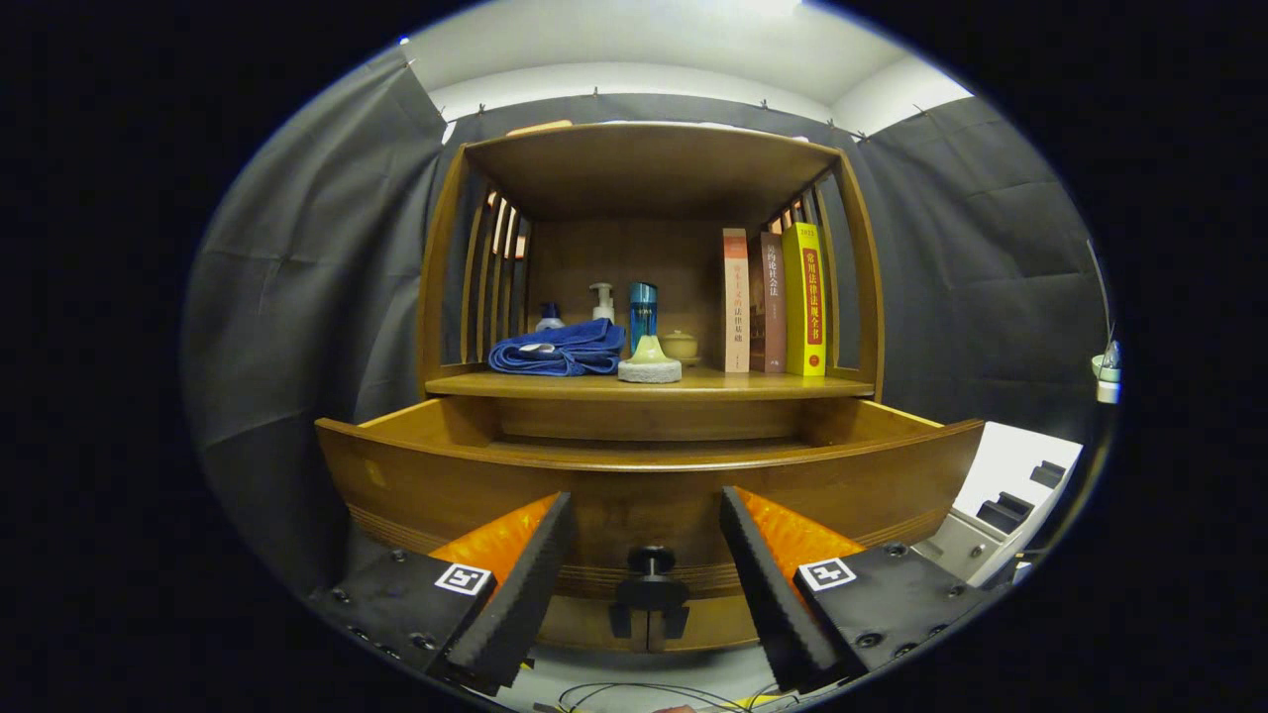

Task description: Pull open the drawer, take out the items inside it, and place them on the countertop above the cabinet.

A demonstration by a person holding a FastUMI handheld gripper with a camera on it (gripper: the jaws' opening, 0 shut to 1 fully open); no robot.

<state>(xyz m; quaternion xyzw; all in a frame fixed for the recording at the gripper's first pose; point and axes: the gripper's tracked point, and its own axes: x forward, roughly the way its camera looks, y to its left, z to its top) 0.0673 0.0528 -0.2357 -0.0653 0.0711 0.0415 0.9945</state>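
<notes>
Wooden drawer [649, 485] stood pulled out under the countertop [649, 384], its long front running crosswise just ahead of the gripper [646, 540], whose fingers were spread wide with nothing held, the knob [651, 562] between them. Its inside lay hidden behind the front; the countertop had bare room between the stone [650, 363] and books [773, 302]

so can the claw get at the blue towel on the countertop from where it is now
Probably yes. The claw is open, fingers either side of the drawer knob. The blue towel lies on the countertop beyond the pulled-out drawer, so it must rise over the drawer front first.
</notes>
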